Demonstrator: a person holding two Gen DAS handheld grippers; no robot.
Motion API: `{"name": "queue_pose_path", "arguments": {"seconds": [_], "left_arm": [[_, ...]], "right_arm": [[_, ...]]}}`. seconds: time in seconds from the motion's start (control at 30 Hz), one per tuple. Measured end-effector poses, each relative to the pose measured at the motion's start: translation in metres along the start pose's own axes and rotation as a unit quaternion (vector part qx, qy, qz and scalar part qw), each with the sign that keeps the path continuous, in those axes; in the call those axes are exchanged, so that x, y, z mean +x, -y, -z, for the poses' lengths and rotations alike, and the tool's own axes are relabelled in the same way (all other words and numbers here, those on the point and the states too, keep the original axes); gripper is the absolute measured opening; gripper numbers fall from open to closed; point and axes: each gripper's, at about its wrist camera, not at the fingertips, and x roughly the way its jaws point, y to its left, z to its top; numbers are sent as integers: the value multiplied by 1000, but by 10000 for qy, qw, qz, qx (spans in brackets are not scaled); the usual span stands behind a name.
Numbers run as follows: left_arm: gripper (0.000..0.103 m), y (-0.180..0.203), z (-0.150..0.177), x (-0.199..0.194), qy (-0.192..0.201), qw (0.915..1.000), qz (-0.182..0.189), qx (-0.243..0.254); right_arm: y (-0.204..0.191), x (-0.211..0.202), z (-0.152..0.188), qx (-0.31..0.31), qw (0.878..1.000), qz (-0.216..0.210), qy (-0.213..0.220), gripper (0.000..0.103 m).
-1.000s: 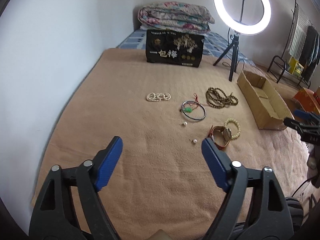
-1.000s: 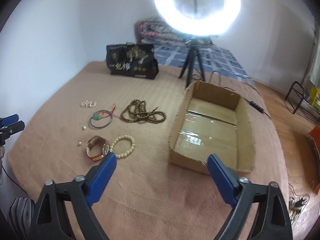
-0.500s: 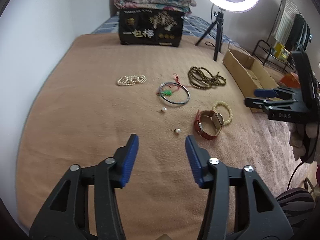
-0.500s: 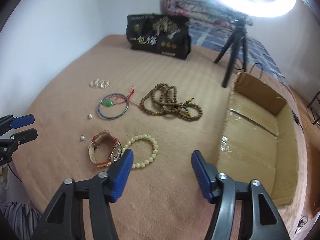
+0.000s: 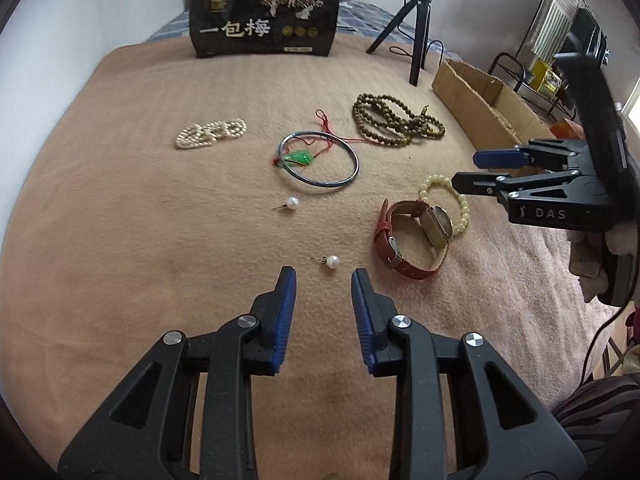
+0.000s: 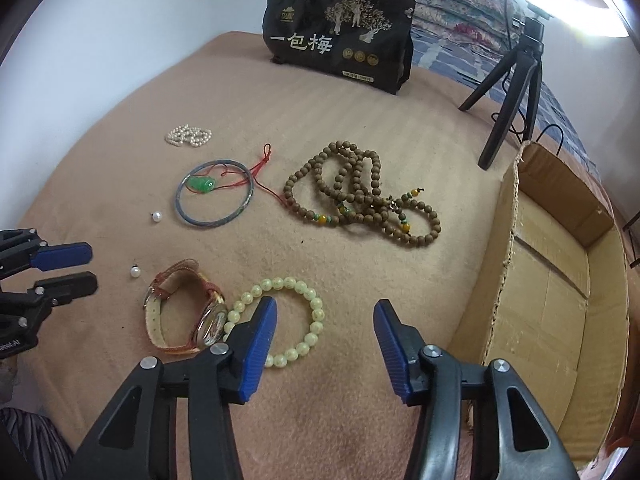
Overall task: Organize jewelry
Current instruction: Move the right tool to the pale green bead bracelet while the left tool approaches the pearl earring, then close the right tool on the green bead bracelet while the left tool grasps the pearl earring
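The left tongs (image 5: 323, 270) have just been closing but remain apart and hold nothing; a small pearl earring (image 5: 332, 261) lies just ahead. The right tongs (image 6: 325, 307), also just narrowed and empty, hover over the pale bead bracelet (image 6: 280, 322) beside a leather-strap watch (image 6: 184, 308). Nothing is sorted yet: the cardboard box (image 6: 560, 280) looks empty, and the wooden beads (image 6: 360, 196), thin bangle (image 6: 216, 192) and pearls stay on the soft bed blanket (image 6: 120, 160).
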Motion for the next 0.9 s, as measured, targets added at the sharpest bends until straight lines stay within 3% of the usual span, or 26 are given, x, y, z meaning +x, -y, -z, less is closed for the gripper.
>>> {"name": "queue_pose_path", "arguments": {"seconds": [0.2, 0.33, 0.4, 0.5, 0.9], "left_arm": [[28, 0, -1, 13, -27, 10000, 37, 20], [28, -4, -1, 14, -8, 10000, 49, -47], [28, -6, -1, 15, -13, 10000, 21, -75], [28, -8, -1, 14, -21, 9999, 49, -109], [28, -5, -1, 20, -41, 9998, 133, -123]], "right_arm": [[-1, -3, -1, -59, 9999, -91, 40, 49], [-5, -14, 0, 37, 9991, -368, 193, 47], [-8, -14, 1, 82, 9982, -546, 229, 39], [-13, -8, 1, 184, 9969, -754, 162, 35], [6, -7, 10, 613, 9976, -309, -46, 35]]}}
